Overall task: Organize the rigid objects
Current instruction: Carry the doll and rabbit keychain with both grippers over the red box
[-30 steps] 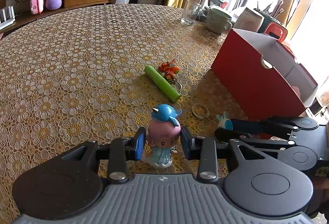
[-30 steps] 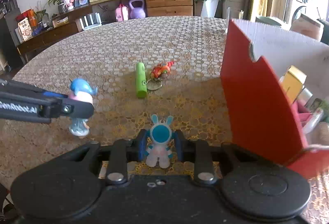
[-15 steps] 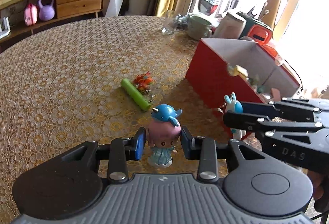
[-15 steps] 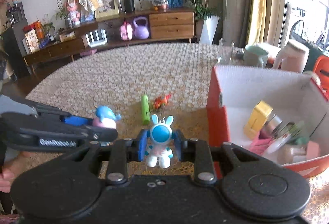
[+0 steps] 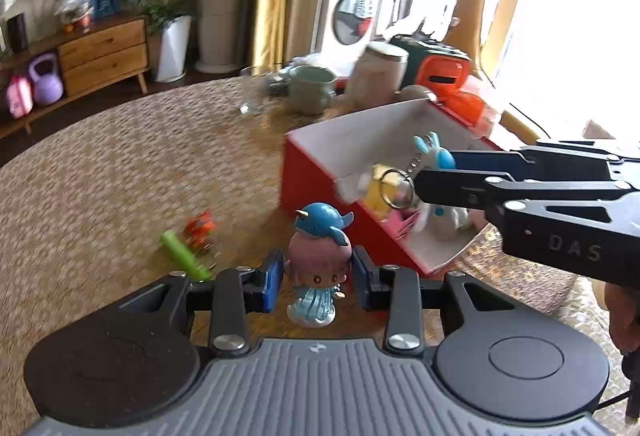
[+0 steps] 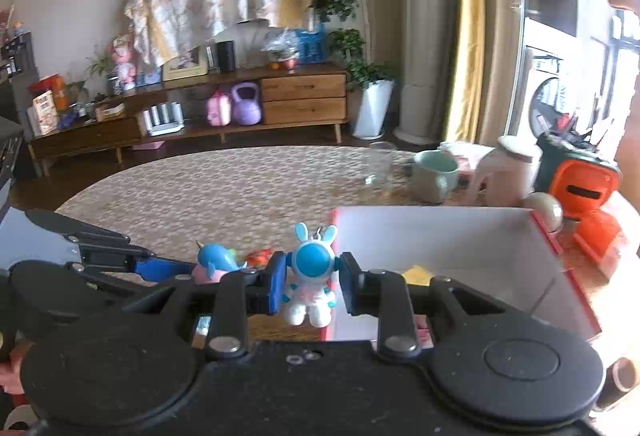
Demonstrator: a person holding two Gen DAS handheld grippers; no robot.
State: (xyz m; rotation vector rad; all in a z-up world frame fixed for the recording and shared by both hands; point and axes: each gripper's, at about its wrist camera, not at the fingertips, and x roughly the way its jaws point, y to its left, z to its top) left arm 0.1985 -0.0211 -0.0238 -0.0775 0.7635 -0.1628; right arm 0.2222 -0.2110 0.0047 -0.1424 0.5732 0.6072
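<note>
Glossy round-headed figurine [image 5: 320, 260], matte red box [image 5: 320, 183] beside

A green mug [image 5: 311, 88] and clear glass [image 5: 252, 95] stand near the table's [image 5: 120, 163] far edge.

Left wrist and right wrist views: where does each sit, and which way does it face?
Left wrist: on the left gripper, looking down at its pink whale-hat figurine, red box and right gripper; a hand shows.
Right wrist: on the right gripper, facing its blue rabbit figurine and sideboard.
Shared: both figurines, box, green mug.
</note>
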